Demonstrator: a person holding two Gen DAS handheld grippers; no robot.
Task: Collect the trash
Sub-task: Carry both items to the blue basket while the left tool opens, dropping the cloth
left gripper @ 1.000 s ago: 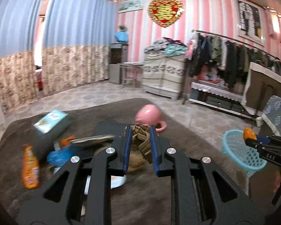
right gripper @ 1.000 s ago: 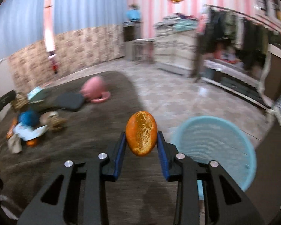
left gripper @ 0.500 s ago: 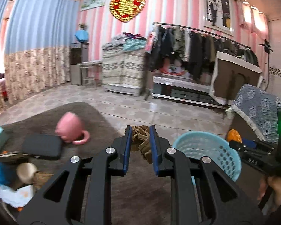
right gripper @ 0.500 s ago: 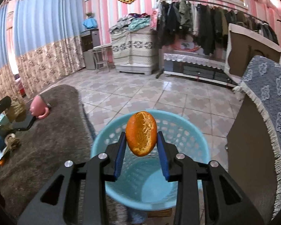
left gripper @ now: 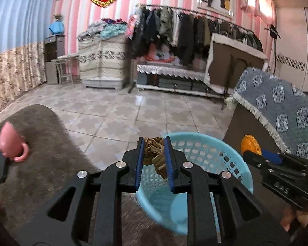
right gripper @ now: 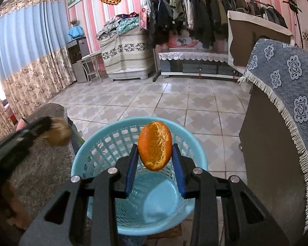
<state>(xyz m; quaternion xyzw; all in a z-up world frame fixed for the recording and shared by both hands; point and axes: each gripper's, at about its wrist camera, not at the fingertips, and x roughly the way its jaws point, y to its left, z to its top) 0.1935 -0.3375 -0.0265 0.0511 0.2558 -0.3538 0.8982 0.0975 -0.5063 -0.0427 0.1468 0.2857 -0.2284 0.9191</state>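
A pink cup [left gripper: 10,143] is seen far left on the brown rug [left gripper: 51,147], lying on its side with the handle toward the tiled floor, next to a dark flat object cut off by the frame edge. Right of it, the left gripper [left gripper: 154,143] is clenched on a crumpled brown paper wad [left gripper: 156,155]; the wad is pinched between the blue pads and part of it hangs below them. The wad is held over the near-left rim of the light blue basket [left gripper: 205,149], which stands on the tiles at the rug's edge. In the right wrist view the same basket [right gripper: 104,143] is seen from above, its latticed wall and pale floor visible; nothing can be made out inside it. The left gripper appears there only as a dark blurred shape at the left edge, with a blurred brown mass at its tip. Further right, the right gripper [right gripper: 155,149] is closed on an orange peel [right gripper: 155,146], held upright between the pads with its pithy inner face toward the camera, above the basket's opening. In the left wrist view the peel [left gripper: 250,144] shows beyond the basket's right rim. At far right, a cabinet draped with a blue patterned cloth [right gripper: 287,78] stands just beside the basket.
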